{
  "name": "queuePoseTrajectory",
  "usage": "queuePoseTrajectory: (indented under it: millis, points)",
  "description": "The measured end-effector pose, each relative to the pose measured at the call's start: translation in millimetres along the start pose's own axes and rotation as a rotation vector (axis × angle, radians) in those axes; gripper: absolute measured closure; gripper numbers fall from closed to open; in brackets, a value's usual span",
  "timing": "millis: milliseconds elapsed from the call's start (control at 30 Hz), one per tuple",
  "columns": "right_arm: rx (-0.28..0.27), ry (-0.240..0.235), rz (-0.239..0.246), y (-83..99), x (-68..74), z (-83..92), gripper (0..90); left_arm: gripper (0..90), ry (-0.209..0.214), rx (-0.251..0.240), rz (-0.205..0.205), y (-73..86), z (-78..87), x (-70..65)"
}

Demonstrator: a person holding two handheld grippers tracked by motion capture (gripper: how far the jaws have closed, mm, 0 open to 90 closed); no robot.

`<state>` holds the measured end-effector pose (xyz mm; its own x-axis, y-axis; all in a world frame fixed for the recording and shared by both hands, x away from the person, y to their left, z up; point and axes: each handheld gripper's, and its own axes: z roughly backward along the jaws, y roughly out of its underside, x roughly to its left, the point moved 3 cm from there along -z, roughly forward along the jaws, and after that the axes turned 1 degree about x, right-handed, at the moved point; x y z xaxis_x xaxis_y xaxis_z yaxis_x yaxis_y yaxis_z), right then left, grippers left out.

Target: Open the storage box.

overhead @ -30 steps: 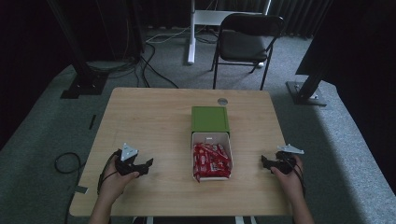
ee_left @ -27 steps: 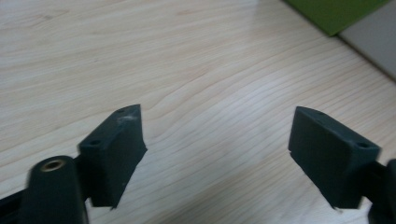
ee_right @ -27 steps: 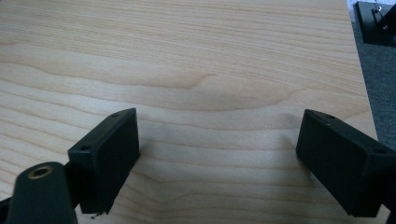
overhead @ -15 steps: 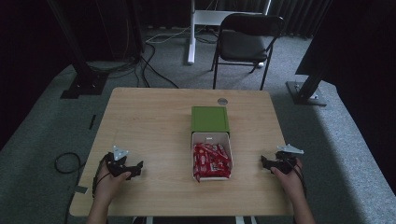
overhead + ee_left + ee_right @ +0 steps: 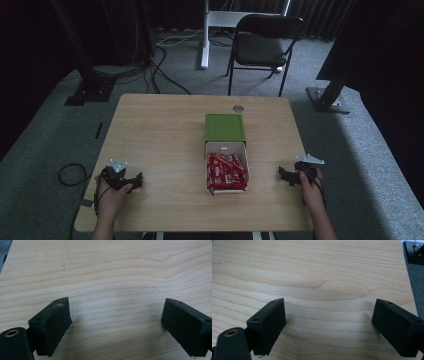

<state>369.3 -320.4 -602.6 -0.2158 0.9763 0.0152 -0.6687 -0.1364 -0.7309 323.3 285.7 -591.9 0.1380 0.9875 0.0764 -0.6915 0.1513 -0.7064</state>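
A white tray (image 5: 249,172) full of red wrapped snack packets (image 5: 226,171) sits mid-table, its green lid (image 5: 225,128) lying just behind it. My left gripper (image 5: 134,183) rests near the table's front left corner, pointing toward the tray. Its jaws have just been opening and stand wide apart over bare wood, with nothing between them (image 5: 116,320). My right gripper (image 5: 285,176) lies near the front right edge, also aimed at the tray, open and empty (image 5: 329,317). Both grippers are well clear of the tray.
The wooden table (image 5: 160,135) has a small round grommet (image 5: 238,108) at its back edge. Behind the table stand a black chair (image 5: 262,47) and a white desk leg (image 5: 204,35). Black stand bases (image 5: 90,90) flank it on the grey carpet, where a cable loop (image 5: 70,175) lies.
My left hand and gripper have drawn back toward the table's front left corner and sunk lower. The right hand has stayed still.
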Motion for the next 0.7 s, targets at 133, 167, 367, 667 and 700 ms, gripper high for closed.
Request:
queuePoseTrajectory:
  millis: [133,167,367,667,700]
  points:
    - [0.001,-0.002,0.0,-0.4,0.5,-0.4,11.3,9.9,0.003,-0.008,0.013,0.3,-1.4,2.1]
    - [0.0,-0.002,0.0,-0.4,0.4,-0.4,11.4,9.6,0.009,-0.006,0.028,0.5,-1.9,2.8]
    - [0.001,-0.002,0.0,-0.4,0.4,-0.4,11.4,9.5,0.024,-0.001,0.055,0.5,-3.0,4.2]
    - [-0.001,-0.009,0.006,-2.8,1.3,-1.9,12.7,9.5,0.022,-0.001,0.059,0.6,-3.0,3.8]
    - [0.003,-0.022,-0.001,-2.9,2.7,-1.0,12.7,9.5,0.022,-0.001,0.059,0.6,-3.0,3.8]
